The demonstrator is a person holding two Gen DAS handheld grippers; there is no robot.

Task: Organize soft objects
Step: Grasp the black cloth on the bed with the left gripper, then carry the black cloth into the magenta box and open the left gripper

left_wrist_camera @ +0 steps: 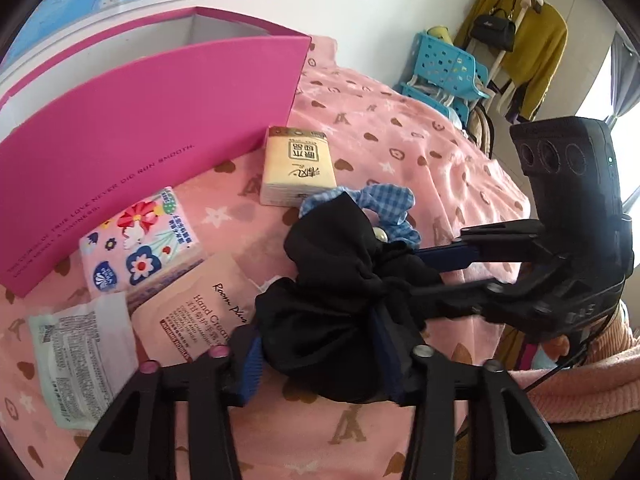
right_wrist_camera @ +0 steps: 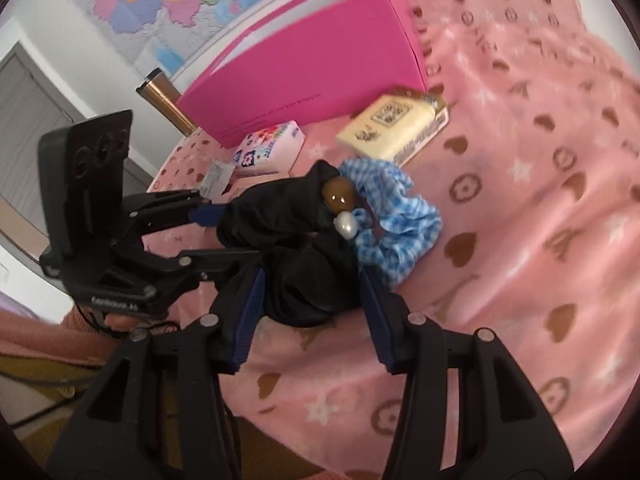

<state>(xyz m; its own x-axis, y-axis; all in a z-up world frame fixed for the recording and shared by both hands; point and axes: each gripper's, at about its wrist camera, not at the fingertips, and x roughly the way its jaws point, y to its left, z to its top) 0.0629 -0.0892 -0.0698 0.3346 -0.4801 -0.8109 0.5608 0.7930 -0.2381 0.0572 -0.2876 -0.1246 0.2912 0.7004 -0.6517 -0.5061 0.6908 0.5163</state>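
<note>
A black hair tie (left_wrist_camera: pixel 344 288) made of puffy cloth lies on the pink blanket (right_wrist_camera: pixel 540 200), and both claws are at it. The left claw (left_wrist_camera: pixel 320 356) has the near part of the black cloth between its two fingers, and the blue pads (left_wrist_camera: pixel 250 368) press into it, so it grips the hair tie. The right claw (right_wrist_camera: pixel 310 300) comes in from the other side. Its fingers stand on either side of another bunch of the same black cloth; it looks like a grip, but I cannot tell for sure that the pads press on it.

A brown bead and a white bead (right_wrist_camera: pixel 344 210) sit on top of the black cloth. A blue checked hair tie (right_wrist_camera: pixel 400 220) lies touching it, on the far side from the claws. Farther back are a yellow tissue pack (left_wrist_camera: pixel 298 166), a flowery tissue pack (left_wrist_camera: pixel 140 240), a hand cream packet (left_wrist_camera: pixel 200 304), a white packet (left_wrist_camera: pixel 82 360) and a big pink box (left_wrist_camera: pixel 140 140).
</note>
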